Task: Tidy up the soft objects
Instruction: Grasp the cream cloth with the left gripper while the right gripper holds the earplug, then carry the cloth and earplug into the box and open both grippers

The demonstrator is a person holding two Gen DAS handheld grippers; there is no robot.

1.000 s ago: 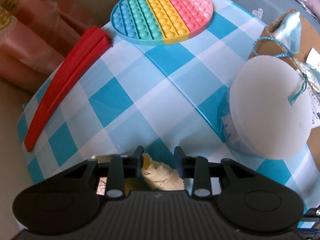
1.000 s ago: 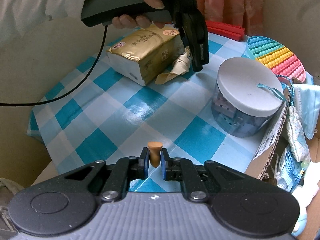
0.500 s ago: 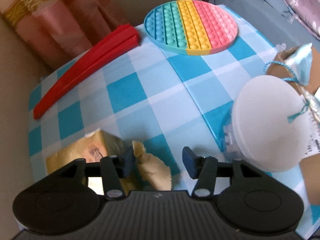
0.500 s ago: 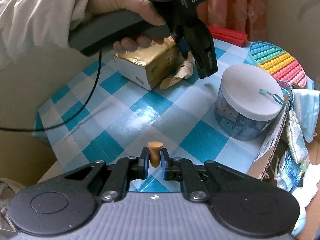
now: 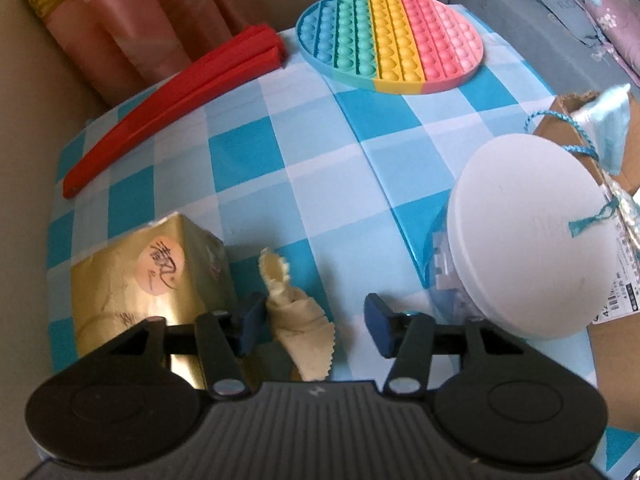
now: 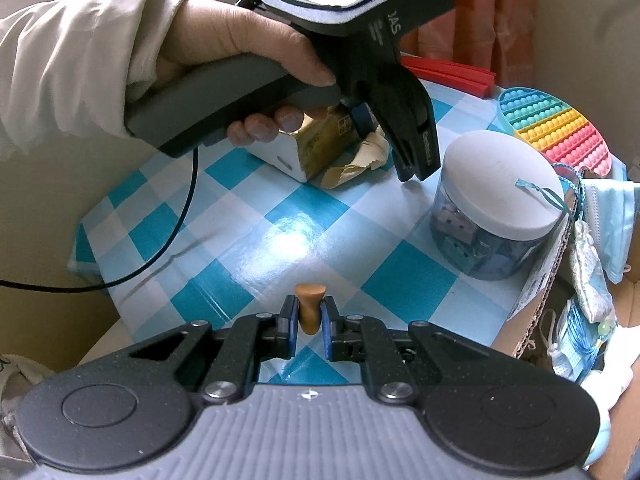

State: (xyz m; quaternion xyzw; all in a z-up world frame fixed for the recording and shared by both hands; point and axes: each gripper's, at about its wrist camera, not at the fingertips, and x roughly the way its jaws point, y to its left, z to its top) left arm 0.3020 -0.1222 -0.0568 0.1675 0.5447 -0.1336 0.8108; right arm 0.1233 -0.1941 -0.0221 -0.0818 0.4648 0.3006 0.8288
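Left gripper (image 5: 316, 322) spread wide over torn tissue flap, right gripper (image 6: 309, 322) pinched on small orange earplug (image 6: 310, 307).

Biggest risk: gold tissue pack (image 5: 136, 280), sitting at table's left edge, getting nudged or dragged toward that edge if jaws close on loose cream flap (image 5: 298, 312) alone; flap touching left fingertip only, likely to tear or slip. Next: white-lidded jar (image 5: 528, 236) just right of open jaws, easy to bump on a sideways swing; cardboard box (image 6: 560, 264) with blue masks and cords crowding right side, cord draped over lid. Rainbow pop mat (image 5: 390, 36) and red strip (image 5: 176, 92) at far edge, well apart, not in the way. Smallest: earplug held above blue checked cloth (image 5: 300, 168), squashy, could pop out if grip eases.
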